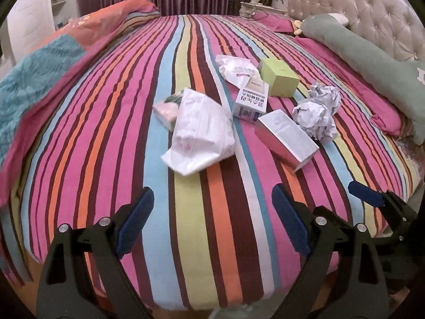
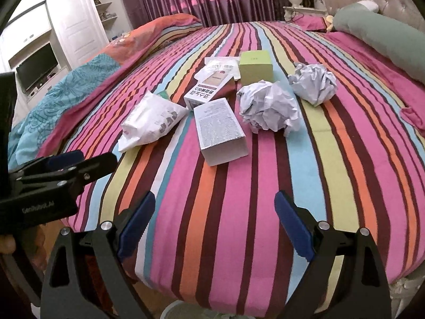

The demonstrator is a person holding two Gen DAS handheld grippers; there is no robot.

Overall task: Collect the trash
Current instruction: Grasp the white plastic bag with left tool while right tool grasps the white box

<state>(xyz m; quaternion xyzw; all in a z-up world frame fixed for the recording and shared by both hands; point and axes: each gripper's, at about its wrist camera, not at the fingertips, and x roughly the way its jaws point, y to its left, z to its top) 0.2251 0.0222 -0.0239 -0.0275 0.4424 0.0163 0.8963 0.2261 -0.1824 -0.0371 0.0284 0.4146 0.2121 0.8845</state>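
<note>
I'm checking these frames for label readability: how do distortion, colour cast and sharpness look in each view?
Left wrist view: strong fisheye bowing of the bedspread stripes, black corner vignette, pinkish cast; print on the white box is soft. Right wrist view: same bowing and cast; fine text on the grey box blurs to texture, and the crumpled paper is bright but not blown out.

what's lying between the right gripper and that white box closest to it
Nothing: only bare striped bedspread lies between the open right gripper and the white box, as the right wrist view shows.
</note>
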